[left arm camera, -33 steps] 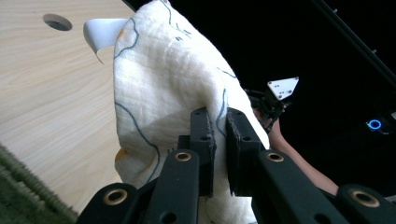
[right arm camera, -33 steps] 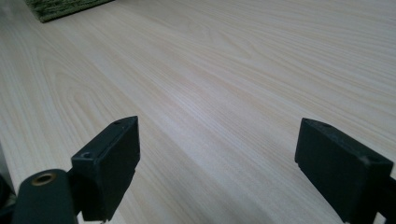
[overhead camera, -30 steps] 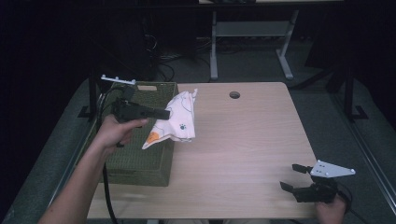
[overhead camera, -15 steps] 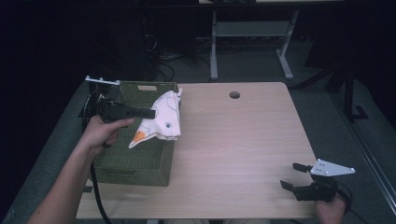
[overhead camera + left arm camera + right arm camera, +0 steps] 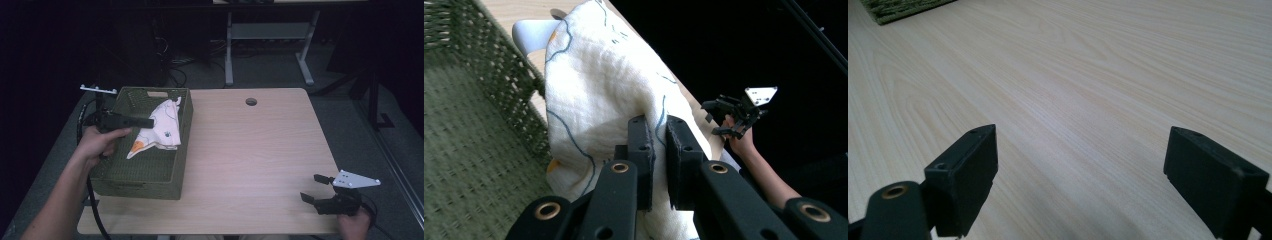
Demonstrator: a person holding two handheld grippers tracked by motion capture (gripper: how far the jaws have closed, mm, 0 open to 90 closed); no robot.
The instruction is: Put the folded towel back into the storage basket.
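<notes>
Over basket [image 5: 150,172]: left gripper [image 5: 148,121] pinches cloth [image 5: 160,131], cloth hangs below jaws, long axis down into basket; right gripper [image 5: 316,189] far, wide open, empty.

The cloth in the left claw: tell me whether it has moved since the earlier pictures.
Yes. The cloth, clamped in the left claw, has gone leftward from over the table's bare top to over the green basket.

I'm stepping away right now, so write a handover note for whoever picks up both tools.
Left tool: shut on the white cloth, held over the green basket at the table's left side.
Right tool: open, holding nothing, low over the bare table at its near right corner.
Done: the cloth is lifted and over the basket's opening.
Left: lower the cloth inside, open the left tool, pull it clear.
</notes>
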